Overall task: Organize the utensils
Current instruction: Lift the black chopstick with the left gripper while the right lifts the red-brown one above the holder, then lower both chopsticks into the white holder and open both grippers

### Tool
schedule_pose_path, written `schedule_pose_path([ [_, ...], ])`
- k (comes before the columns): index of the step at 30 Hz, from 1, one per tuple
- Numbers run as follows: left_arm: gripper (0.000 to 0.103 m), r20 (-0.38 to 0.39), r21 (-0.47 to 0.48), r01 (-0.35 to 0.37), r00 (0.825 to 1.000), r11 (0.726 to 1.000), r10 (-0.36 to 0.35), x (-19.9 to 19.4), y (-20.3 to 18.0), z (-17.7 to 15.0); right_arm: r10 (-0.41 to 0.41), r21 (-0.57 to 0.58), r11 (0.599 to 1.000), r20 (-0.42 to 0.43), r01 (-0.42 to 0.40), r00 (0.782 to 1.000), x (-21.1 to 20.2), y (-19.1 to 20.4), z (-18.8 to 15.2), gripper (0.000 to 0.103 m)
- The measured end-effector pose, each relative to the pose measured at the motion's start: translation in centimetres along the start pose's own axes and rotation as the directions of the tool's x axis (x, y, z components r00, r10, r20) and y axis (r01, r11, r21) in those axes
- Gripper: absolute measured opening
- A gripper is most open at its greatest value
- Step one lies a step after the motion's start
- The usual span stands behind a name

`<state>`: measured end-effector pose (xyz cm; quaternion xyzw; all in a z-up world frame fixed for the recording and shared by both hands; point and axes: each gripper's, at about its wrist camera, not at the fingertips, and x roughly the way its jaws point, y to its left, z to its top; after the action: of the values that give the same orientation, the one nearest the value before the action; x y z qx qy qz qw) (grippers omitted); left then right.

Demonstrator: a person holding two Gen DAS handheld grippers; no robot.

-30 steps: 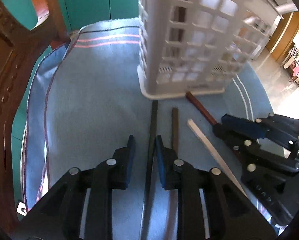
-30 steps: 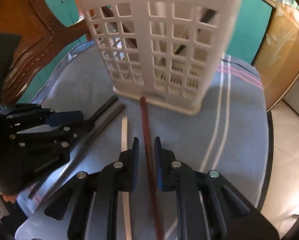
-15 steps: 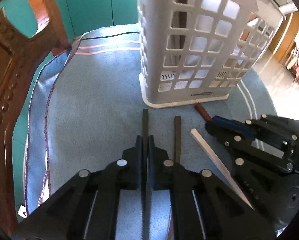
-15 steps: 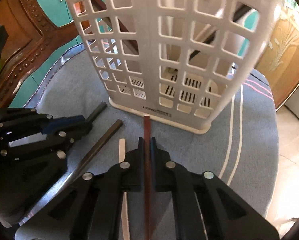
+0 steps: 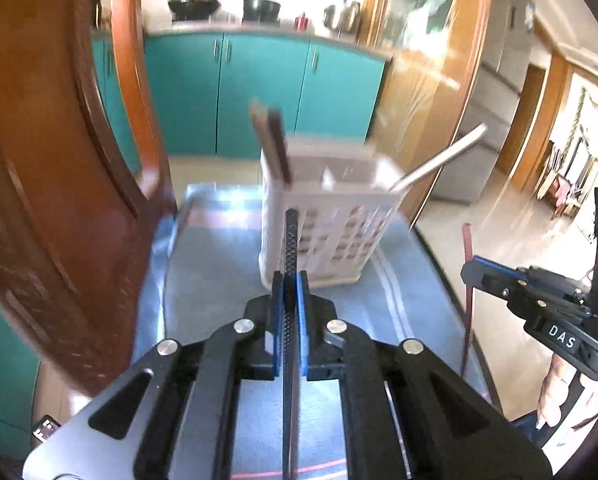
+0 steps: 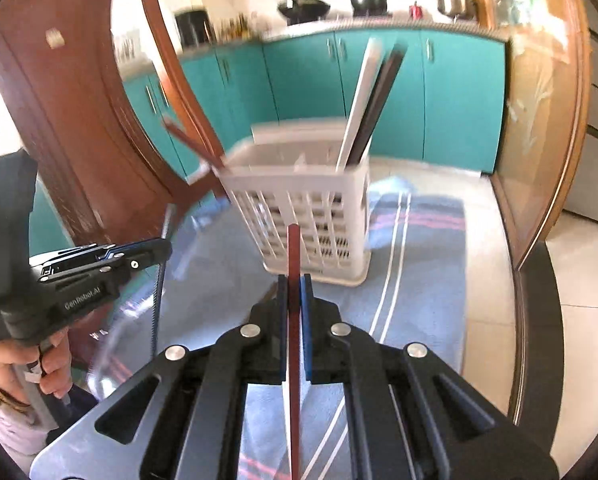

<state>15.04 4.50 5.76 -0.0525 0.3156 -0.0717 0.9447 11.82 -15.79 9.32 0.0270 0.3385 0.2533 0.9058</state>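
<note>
Left wrist view: the round table with its blue cloth fills the lower middle, and a big carved wooden chair back stands close at the left edge of the cloth. The white utensil basket stands upright on the far part of the cloth; some sticks lean out of its top, dark ones at the left and a pale one at the right. The left gripper points down toward the basket at a slant, and its blue pads are pressed tight on a black chopstick, whose tip shows in front of the basket wall. At the right, beyond the table rim and above the floor, the right gripper holds a red-brown chopstick.

In the right wrist view, the right gripper also slants down toward the basket, with its pads closed on the red-brown chopstick, which runs straight forward. The left gripper is at the left, carried by a hand, and the black chopstick hangs from it near the chair back. Between both grippers and the basket the cloth is open. To the right the table rim curves near, with floor behind it.
</note>
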Motion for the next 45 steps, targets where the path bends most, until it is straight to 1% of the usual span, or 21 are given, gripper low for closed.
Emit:
schedule_pose_path([
  [4, 0.007, 0.088, 0.015, 0.025, 0.996, 1.0, -0.026, -3.6, -0.9, 2.3, 0.007, -0.004, 1.0, 0.066, -0.007, 0.998, -4.1, 0.0, 1.2, 0.007],
  [8, 0.007, 0.164, 0.039, 0.029, 0.986, 0.999, -0.035, -5.5, -1.7, 5.4, 0.005, -0.029, 1.0, 0.14, -0.001, 0.99, -6.3, 1.0, 3.7, 0.007],
  [9, 0.007, 0.175, 0.037, 0.045, 0.983, 0.998, -0.051, -6.2, -2.0, 6.4, 0.003, -0.034, 0.999, 0.159, 0.002, 0.987, -6.8, 1.2, 4.6, 0.007],
  [10, 0.007, 0.185, 0.031, 0.086, 0.979, 0.996, -0.09, -6.7, -2.2, 7.8, -0.001, -0.037, 0.999, 0.178, 0.008, 0.984, -7.3, 1.5, 5.5, 0.007],
  [12, 0.007, 0.204, 0.025, 0.131, 0.97, 0.991, -0.134, -7.1, -2.4, 10.2, -0.009, -0.044, 0.999, 0.236, 0.02, 0.972, -8.3, 1.7, 7.9, 0.007],
  [15, 0.007, 0.266, 0.059, 0.082, 0.959, 0.995, -0.095, -7.4, -3.4, 13.5, -0.023, -0.029, 0.999, 0.301, 0.033, 0.953, -9.1, 1.5, 11.1, 0.007],
  [18, 0.007, 0.281, 0.056, 0.093, 0.954, 0.994, -0.105, -6.7, -3.4, 15.9, -0.035, 0.011, 0.999, 0.382, 0.033, 0.924, -9.9, 0.9, 14.2, 0.007],
  [19, 0.007, 0.295, 0.052, 0.075, 0.951, 0.996, -0.087, -6.5, -3.3, 16.8, -0.043, 0.025, 0.999, 0.406, 0.036, 0.913, -9.9, 0.7, 15.1, 0.007],
  [21, 0.007, 0.334, 0.053, 0.017, 0.942, 0.998, -0.033, -5.9, -3.2, 17.4, -0.054, 0.037, 0.998, 0.43, 0.043, 0.901, -9.7, 0.7, 15.9, 0.007],
  [22, 0.007, 0.352, 0.045, -0.022, 0.936, 0.999, 0.004, -5.2, -3.0, 17.6, -0.063, 0.04, 0.998, 0.433, 0.051, 0.899, -9.3, 0.6, 16.1, 0.007],
  [23, 0.007, 0.35, 0.034, -0.034, 0.937, 0.999, 0.02, -4.3, -2.7, 17.6, -0.072, 0.047, 0.997, 0.431, 0.057, 0.9, -8.3, 0.2, 16.3, 0.007],
  [25, 0.007, 0.321, 0.001, -0.045, 0.946, 0.999, 0.042, -2.6, -1.9, 17.0, -0.082, 0.055, 0.996, 0.41, 0.065, 0.908, -6.7, -0.2, 15.8, 0.007],
  [26, 0.007, 0.293, -0.013, -0.047, 0.955, 0.999, 0.049, -1.4, -1.5, 16.5, -0.088, 0.059, 0.996, 0.399, 0.071, 0.913, -6.1, -0.2, 15.8, 0.007],
  [28, 0.007, 0.252, -0.033, -0.061, 0.966, 0.998, 0.067, 0.4, -0.8, 15.4, -0.1, 0.066, 0.994, 0.363, 0.081, 0.926, -4.3, -0.5, 14.8, 0.007],
  [33, 0.007, 0.198, -0.051, -0.065, 0.977, 0.997, 0.074, 2.4, 0.1, 13.4, -0.104, 0.041, 0.995, 0.308, 0.096, 0.946, -2.0, -0.4, 12.5, 0.007],
  [36, 0.009, 0.202, -0.049, -0.086, 0.975, 0.995, 0.094, 2.0, 0.1, 12.7, -0.108, 0.028, 0.994, 0.286, 0.105, 0.952, -1.5, -0.2, 11.6, 0.007],
  [37, 0.014, 0.208, -0.041, -0.091, 0.973, 0.995, 0.097, 1.5, 0.1, 12.6, -0.112, 0.027, 0.994, 0.283, 0.109, 0.953, -1.4, -0.2, 11.3, 0.008],
  [39, 0.022, 0.228, -0.026, -0.09, 0.969, 0.996, 0.094, 0.6, -0.2, 12.2, -0.122, 0.035, 0.993, 0.289, 0.117, 0.95, -2.1, -0.1, 10.9, 0.015],
  [40, 0.025, 0.244, -0.017, -0.093, 0.965, 0.995, 0.095, -0.2, -0.4, 12.0, -0.115, 0.038, 0.993, 0.297, 0.108, 0.948, -2.7, -0.1, 10.7, 0.021],
  [41, 0.026, 0.256, -0.009, -0.093, 0.962, 0.996, 0.092, -0.7, -0.5, 11.7, -0.112, 0.039, 0.994, 0.307, 0.105, 0.945, -3.2, -0.1, 10.4, 0.024],
  [45, 0.035, 0.318, 0.017, -0.065, 0.946, 0.998, 0.056, -4.4, -0.6, 9.3, -0.085, 0.011, 0.996, 0.38, 0.087, 0.921, -7.6, 0.9, 8.3, 0.024],
])
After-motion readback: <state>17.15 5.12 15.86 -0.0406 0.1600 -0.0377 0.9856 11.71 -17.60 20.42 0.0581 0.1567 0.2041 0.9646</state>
